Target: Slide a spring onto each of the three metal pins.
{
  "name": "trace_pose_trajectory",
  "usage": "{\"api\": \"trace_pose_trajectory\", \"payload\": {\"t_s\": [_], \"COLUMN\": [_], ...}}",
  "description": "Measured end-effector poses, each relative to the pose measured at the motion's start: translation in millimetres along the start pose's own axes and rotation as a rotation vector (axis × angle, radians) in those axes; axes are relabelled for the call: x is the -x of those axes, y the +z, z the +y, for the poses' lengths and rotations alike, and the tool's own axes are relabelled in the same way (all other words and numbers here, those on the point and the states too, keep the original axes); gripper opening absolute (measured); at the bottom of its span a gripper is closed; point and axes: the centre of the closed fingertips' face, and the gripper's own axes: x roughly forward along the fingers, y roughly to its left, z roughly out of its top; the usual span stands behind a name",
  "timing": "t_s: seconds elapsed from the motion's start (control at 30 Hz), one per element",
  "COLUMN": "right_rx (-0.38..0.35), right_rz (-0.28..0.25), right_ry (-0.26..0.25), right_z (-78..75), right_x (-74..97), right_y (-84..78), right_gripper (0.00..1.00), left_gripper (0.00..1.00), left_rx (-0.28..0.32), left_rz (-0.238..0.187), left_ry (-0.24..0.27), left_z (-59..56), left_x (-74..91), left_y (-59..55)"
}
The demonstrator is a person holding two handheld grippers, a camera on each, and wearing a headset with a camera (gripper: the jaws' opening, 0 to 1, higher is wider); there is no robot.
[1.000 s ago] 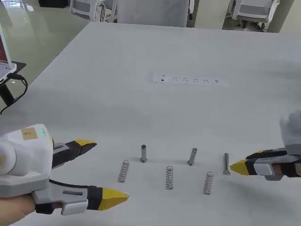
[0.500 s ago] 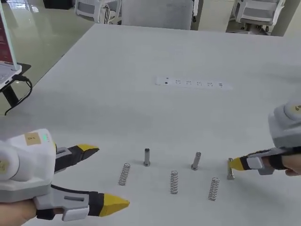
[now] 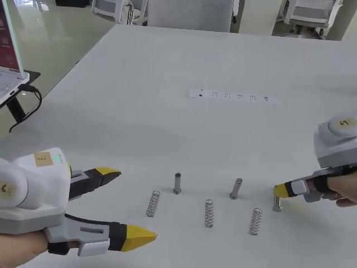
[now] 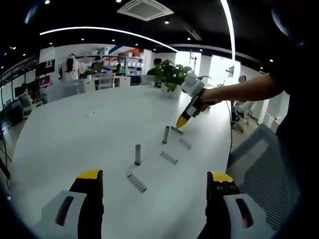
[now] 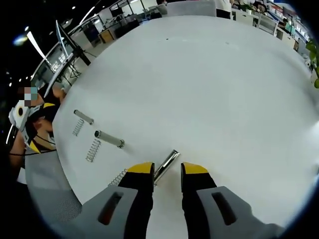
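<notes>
Three pins stand in a row on the table in the head view, and three springs lie flat just in front of them, so no spring is on a pin yet and, by my judgement, the whole task is left to do. The right gripper has its tips at the right pin, while the left gripper hovers wide open near the left spring, holding nothing. A power strip lies farther back and a laptop sits off the table's left edge. A yellow sticker and small marks on the gripper bodies are too small to read. In the left gripper view its fingers are spread far apart, with springs and pins ahead. In the right gripper view the fingers stand a little apart with the right pin between them, close to one finger and not visibly clamped.
</notes>
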Motion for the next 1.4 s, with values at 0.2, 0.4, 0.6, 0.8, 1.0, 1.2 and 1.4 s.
{"api": "trace_pose_trajectory", "payload": {"t_s": [0.2,0.4,0.6,0.8,1.0,1.2,1.4], "right_rx": [-0.001,-0.003,-0.002,-0.011,-0.029,-0.02,0.024], "right_rz": [0.023,0.042,0.065,0.076,0.085,0.101,0.115], "right_ry": [-0.011,-0.017,-0.024,-0.029,-0.033,-0.042,-0.063], "right_z": [-0.6,-0.3,-9.6,-15.6,-17.5,-17.9,-19.3], "right_x": [-4.0,-6.5,-10.1,-16.0,-19.0,-20.3,-21.0], "right_y": [-0.4,-0.2,-2.7,-0.8,1.7,0.9,-0.2], "right_gripper": [0.2,0.2,0.17,0.17,0.13,0.11,0.07], "left_gripper": [0.82,0.88,0.91,0.92,0.91,0.9,0.9], "left_rx": [0.002,-0.008,-0.008,-0.008,-0.008,-0.004,-0.005], "left_rz": [0.005,0.007,0.01,0.014,0.014,0.009,0.011], "left_ry": [0.001,0.001,0.003,-0.002,0.0,0.007,0.012], "left_z": [2.3,2.5,2.7,1.2,2.1,3.5,4.5], "left_x": [-0.6,-0.9,-1.0,-2.1,-2.0,-1.6,-2.6], "left_y": [-1.9,-2.3,-3.7,-4.8,-4.5,-3.7,-4.5]}}
